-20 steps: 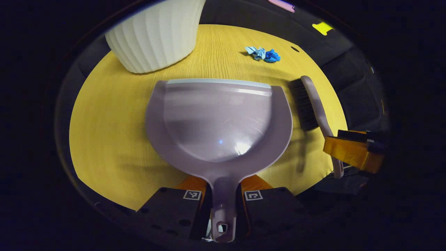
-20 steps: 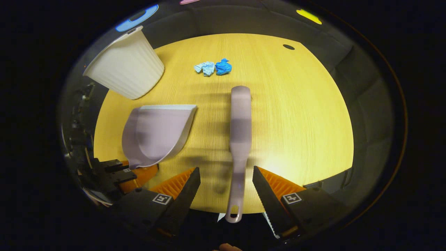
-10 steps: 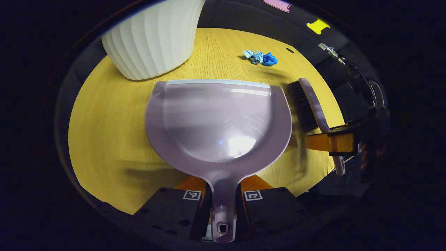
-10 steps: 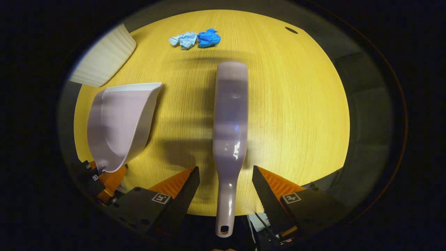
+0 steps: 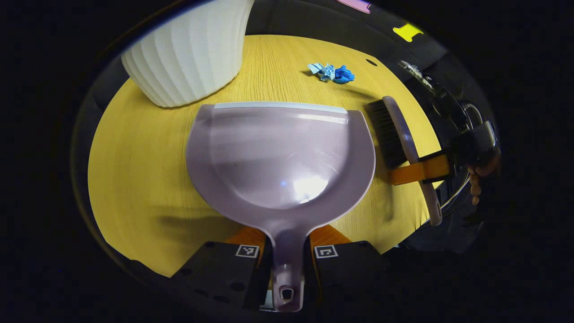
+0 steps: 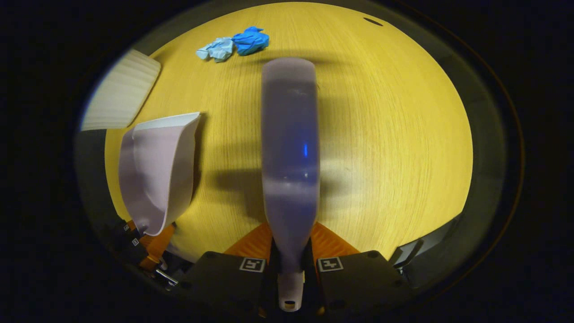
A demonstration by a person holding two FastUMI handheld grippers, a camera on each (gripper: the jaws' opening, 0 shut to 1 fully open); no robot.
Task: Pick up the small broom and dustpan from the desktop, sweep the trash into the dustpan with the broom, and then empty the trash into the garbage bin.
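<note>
The left hand-held gripper [image 5: 287, 262] pinches the neck of the dustpan [image 5: 280, 157] handle at the bottom centre of the left gripper view, the pan's broad scoop filling the middle of the frame with its pale lip toward the top. The right hand-held gripper [image 6: 291, 267] is pressed together on the narrow end of the broom [image 6: 290, 152] handle at the bottom centre of the right gripper view, the broom's back running straight up the frame. Both tools look like thin, light, stiff moulded plastic with a glossy, probably slippery surface, so a grip low on the tapered handle seems right, though the long broom may pivot between the fingers when its bristles drag. The crumpled blue trash [image 6: 233, 44] lies on the yellow table [image 6: 381, 134] at upper left, soft and featherlight, likely to skitter. The ribbed white garbage bin [image 5: 188, 49] stands at upper left of the left gripper view.
</note>
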